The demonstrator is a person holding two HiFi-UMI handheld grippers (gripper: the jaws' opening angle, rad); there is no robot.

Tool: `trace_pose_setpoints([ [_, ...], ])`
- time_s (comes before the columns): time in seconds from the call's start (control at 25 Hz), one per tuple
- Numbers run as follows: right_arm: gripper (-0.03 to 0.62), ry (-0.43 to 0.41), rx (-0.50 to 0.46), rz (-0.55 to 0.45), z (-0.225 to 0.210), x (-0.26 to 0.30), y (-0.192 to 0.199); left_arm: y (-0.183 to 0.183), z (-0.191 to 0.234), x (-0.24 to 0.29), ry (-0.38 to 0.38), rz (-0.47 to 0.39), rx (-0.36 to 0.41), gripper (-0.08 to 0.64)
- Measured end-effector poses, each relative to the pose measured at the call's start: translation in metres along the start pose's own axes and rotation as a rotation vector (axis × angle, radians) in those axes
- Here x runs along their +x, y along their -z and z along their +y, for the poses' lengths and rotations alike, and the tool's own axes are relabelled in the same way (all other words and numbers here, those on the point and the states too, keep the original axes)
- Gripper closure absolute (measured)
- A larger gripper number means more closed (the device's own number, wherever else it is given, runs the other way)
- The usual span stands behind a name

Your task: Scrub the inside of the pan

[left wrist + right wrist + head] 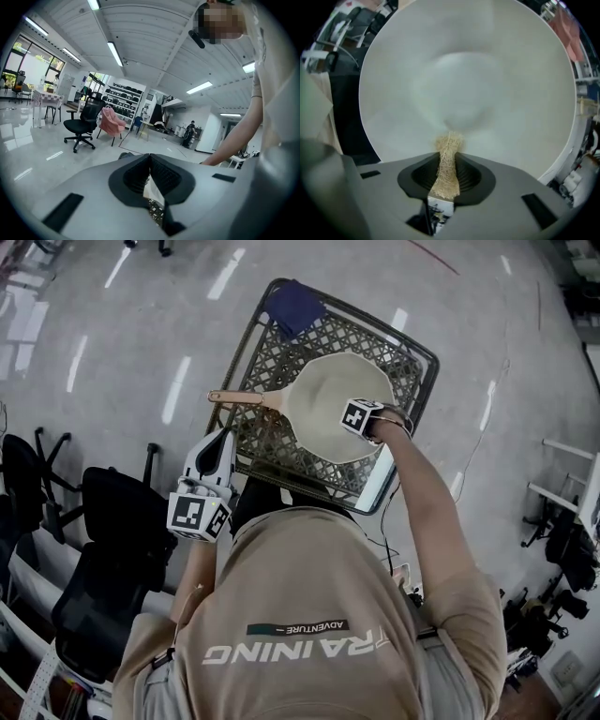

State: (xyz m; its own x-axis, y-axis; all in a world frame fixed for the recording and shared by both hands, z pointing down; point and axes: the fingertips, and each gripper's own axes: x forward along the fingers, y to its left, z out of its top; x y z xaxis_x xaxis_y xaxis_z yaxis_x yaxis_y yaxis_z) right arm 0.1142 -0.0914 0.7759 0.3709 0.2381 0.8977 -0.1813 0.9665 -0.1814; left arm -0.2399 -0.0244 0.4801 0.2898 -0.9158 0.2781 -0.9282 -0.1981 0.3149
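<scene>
The right hand-held gripper (449,161) is clamping its 2 jaws on a tan fibrous scrubber (449,143). The scrubber is sticking out just past the jaw tips and touching the pale inside of the pan (464,70) directly ahead. The pan is sitting on a lattice table (272,357), with its wooden handle (242,397) pointing toward the left hand-held gripper (150,158). That one is hovering by the table's near corner, near the handle but apart from it, its jaws closed together on nothing. Beyond the pan, a blue cloth (293,307) is lying at the table's far corner.
</scene>
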Motion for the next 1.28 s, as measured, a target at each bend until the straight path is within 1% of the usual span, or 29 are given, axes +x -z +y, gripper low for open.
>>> trace_pose_setpoints([
  [0.12, 0.488, -0.140, 0.168, 0.008, 0.028, -0.005, 0.006, 0.001, 0.000, -0.001, 0.001, -0.001, -0.001, 0.541],
  [0.24, 0.489, -0.238, 0.285, -0.025, 0.047, -0.004, -0.002, 0.001, -0.001, -0.001, 0.009, -0.007, -0.004, 0.541],
  [0.36, 0.489, -0.308, 0.383, -0.051, 0.062, -0.007, -0.012, 0.000, 0.000, 0.000, 0.017, -0.015, -0.008, 0.541],
  [0.44, 0.489, -0.335, 0.434, -0.068, 0.071, -0.010, -0.020, -0.003, 0.000, 0.001, 0.026, -0.020, -0.008, 0.541],
  [0.6, 0.489, -0.406, 0.540, -0.136, 0.089, -0.017, -0.044, -0.012, -0.001, 0.003, 0.059, -0.024, 0.007, 0.541],
  [0.76, 0.488, -0.524, 0.714, -0.223, 0.105, -0.027, -0.074, -0.027, 0.008, 0.006, 0.084, -0.021, 0.031, 0.541],
  [0.88, 0.489, -0.565, 0.839, -0.278, 0.104, -0.034, -0.093, -0.036, 0.019, 0.011, 0.107, -0.012, 0.048, 0.541],
  [0.96, 0.489, -0.600, 0.934, -0.334, 0.099, -0.042, -0.108, -0.039, 0.024, 0.017, 0.135, 0.000, 0.058, 0.541],
  [1.08, 0.489, -0.670, 1.108, -0.456, 0.091, -0.055, -0.134, -0.040, 0.028, 0.029, 0.182, 0.025, 0.061, 0.541],
  [1.28, 0.489, -0.731, 1.348, -0.663, 0.059, -0.078, -0.167, -0.047, 0.032, 0.041, 0.211, 0.041, 0.080, 0.541],
])
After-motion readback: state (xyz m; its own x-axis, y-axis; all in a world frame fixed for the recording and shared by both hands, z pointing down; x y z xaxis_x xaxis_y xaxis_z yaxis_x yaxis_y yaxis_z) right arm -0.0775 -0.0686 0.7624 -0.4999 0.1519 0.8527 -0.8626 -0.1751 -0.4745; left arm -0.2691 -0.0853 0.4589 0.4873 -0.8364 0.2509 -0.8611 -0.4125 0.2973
